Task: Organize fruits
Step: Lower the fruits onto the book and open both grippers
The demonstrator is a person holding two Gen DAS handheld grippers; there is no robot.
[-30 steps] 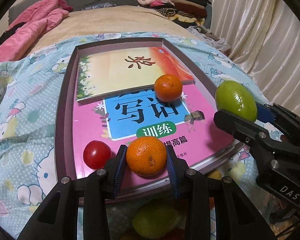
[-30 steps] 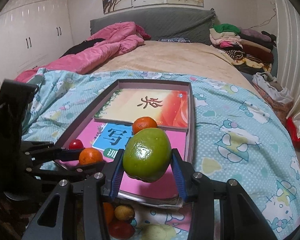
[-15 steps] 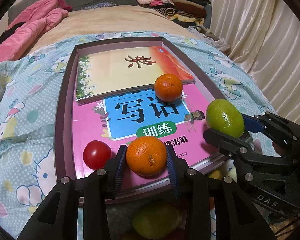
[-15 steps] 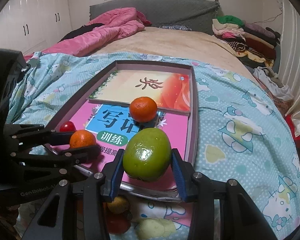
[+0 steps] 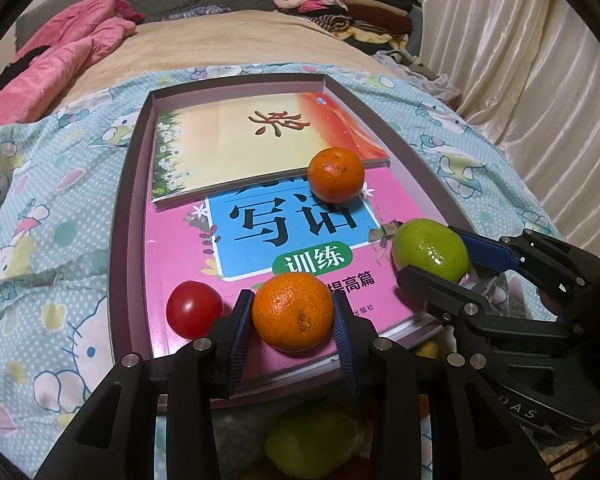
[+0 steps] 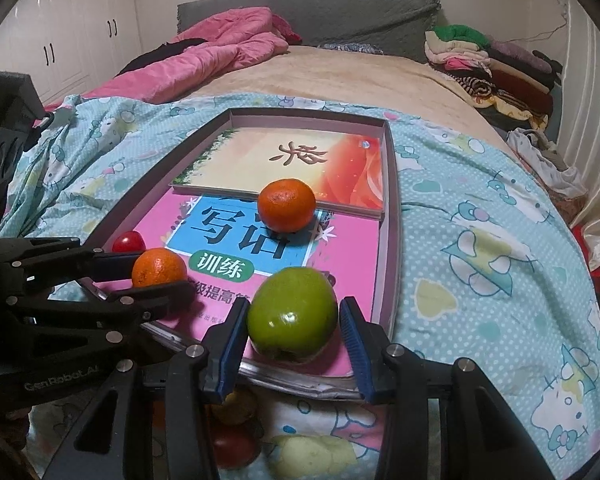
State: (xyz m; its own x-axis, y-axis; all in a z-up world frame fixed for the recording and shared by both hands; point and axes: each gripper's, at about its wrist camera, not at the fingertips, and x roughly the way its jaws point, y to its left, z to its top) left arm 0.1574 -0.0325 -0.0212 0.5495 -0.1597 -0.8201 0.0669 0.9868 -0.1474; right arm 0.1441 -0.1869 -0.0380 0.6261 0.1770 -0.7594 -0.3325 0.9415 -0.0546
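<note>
My left gripper (image 5: pixel 293 298) is shut on an orange mandarin (image 5: pixel 294 312) just over the near end of the pink book (image 5: pixel 180 248) in a shallow purple-rimmed tray (image 5: pixel 128 184). A red tomato (image 5: pixel 195 309) lies to its left on the book. A second mandarin (image 5: pixel 336 175) sits mid-tray. My right gripper (image 6: pixel 294 306) is shut on a green round fruit (image 6: pixel 292 314), low over the book's near right corner. From the left wrist view this fruit (image 5: pixel 430 251) and the right gripper (image 5: pixel 432 254) are at the right.
The tray lies on a light-blue cartoon blanket (image 6: pixel 480 240) on a bed. Below the tray's near edge lie loose fruits: a yellow-green one (image 6: pixel 316 456), a red one (image 6: pixel 232 444) and a small yellowish one (image 6: pixel 236 404). A pink quilt (image 6: pixel 220 52) and a clothes pile (image 6: pixel 492 64) lie far back.
The right gripper has carried the green fruit down and inward, from beside the tray's right rim to over the pink book's corner. The left gripper and its mandarin stayed put.
</note>
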